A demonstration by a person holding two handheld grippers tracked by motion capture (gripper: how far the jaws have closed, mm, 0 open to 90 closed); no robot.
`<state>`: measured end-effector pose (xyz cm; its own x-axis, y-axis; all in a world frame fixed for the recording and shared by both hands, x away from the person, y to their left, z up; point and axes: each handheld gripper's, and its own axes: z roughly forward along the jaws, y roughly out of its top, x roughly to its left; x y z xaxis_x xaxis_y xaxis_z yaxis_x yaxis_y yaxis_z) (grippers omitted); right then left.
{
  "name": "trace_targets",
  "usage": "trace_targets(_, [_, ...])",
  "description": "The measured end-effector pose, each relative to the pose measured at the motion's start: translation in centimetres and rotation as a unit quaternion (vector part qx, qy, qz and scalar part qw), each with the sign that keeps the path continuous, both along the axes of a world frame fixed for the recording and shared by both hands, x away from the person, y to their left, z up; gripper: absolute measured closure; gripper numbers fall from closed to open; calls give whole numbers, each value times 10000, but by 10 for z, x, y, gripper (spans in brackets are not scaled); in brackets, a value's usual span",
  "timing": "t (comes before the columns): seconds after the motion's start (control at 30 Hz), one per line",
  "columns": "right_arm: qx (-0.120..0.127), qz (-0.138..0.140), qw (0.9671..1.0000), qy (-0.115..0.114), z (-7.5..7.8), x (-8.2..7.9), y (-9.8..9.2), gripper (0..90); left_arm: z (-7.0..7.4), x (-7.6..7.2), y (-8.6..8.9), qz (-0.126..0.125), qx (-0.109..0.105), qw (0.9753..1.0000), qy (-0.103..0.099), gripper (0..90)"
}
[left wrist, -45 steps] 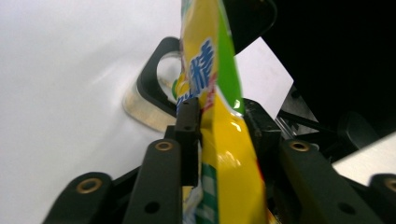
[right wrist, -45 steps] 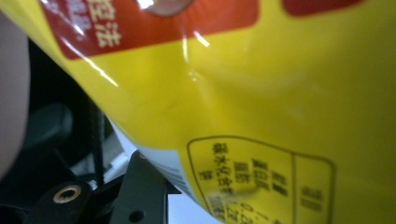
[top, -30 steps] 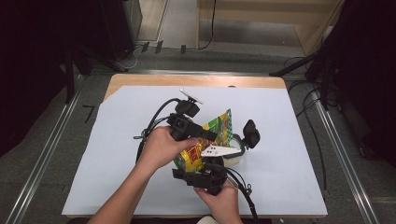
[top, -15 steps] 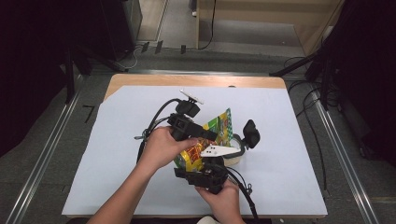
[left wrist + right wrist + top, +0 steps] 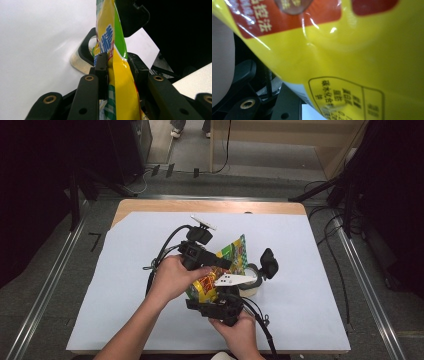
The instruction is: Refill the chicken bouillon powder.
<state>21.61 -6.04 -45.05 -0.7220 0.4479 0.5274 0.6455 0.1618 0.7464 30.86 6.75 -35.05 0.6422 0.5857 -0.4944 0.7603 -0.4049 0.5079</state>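
On white table sheet (image 5: pixel 130 285), left gripper (image 5: pixel 117 65) clamped on snack bag (image 5: pixel 110 37); right unclear.

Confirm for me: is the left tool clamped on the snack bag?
Yes, in the left gripper view the left tool has its jaws pressed on the yellow snack bag.

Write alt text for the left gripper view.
The left gripper pinches a glossy yellow and green snack bag edge-on between its two black jaws. Behind it, a black-rimmed clear container sits on white paper.
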Motion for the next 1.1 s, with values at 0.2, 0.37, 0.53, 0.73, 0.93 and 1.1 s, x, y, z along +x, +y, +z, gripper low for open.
trace_targets(0.2, [-4, 19, 10000, -13, 0, 2, 0, 649, 1, 1, 1, 34, -16, 10000, -29, 729])
trace_targets(0.37, [22, 12, 10000, 20, 0, 4, 1, 648, -1, 4, 1, 52, -36, 10000, 33, 730])
trace_targets(0.53, [2, 21, 10000, -12, 0, 4, 1, 619, -1, 5, 1, 29, -35, 10000, 5, 735])
trace_targets(0.73, [18, 11, 10000, 3, 0, 5, 0, 648, 1, 3, -2, 67, 25, 10000, -54, 734])
trace_targets(0.93, [152, 46, 9999, 52, 1, 5, 0, 647, 4, 2, -3, 63, 45, 9999, -84, 731])
trace_targets(1.1, [191, 36, 9998, 97, 0, 6, 0, 634, 1, 4, -1, 59, -3, 10000, -67, 731])
